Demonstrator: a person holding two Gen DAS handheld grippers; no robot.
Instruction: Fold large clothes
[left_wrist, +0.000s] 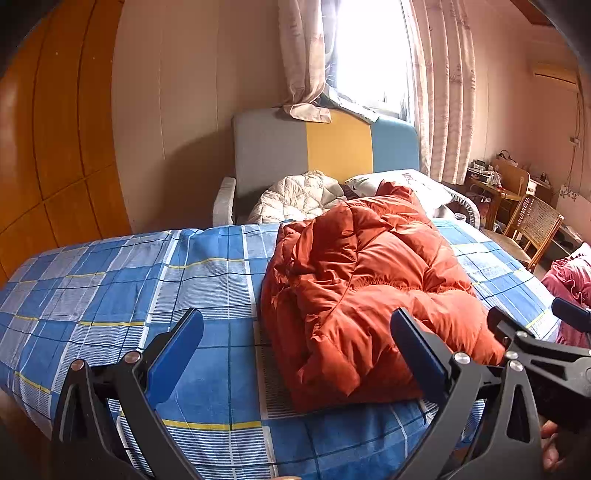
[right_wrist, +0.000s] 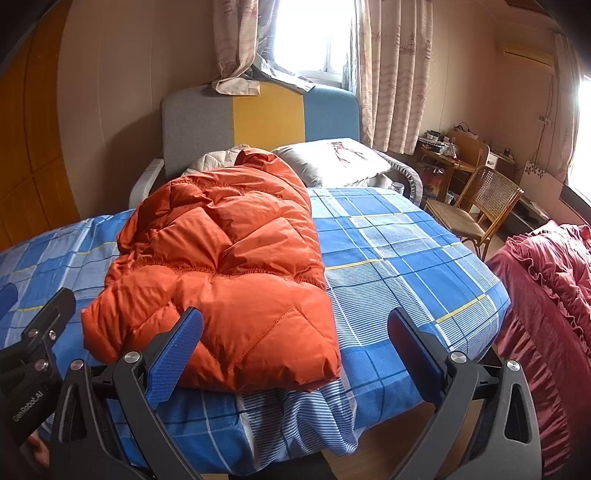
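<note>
An orange puffer jacket (left_wrist: 369, 280) lies bunched and folded over on the blue plaid bed sheet (left_wrist: 129, 288). It also shows in the right wrist view (right_wrist: 229, 266). My left gripper (left_wrist: 295, 332) is open and empty, held above the near edge of the bed, just in front of the jacket's lower end. My right gripper (right_wrist: 295, 332) is open and empty too, in front of the jacket's near right corner. The right gripper's body shows at the right edge of the left wrist view (left_wrist: 546, 354).
A grey, yellow and blue headboard (left_wrist: 325, 147) stands at the far end with a white quilt (left_wrist: 299, 199) and a pillow (right_wrist: 332, 158). A wicker chair (right_wrist: 476, 210) and a desk (right_wrist: 447, 155) stand right. A maroon ruffled cloth (right_wrist: 554, 295) lies at the right. A wooden wardrobe (left_wrist: 55, 147) stands left.
</note>
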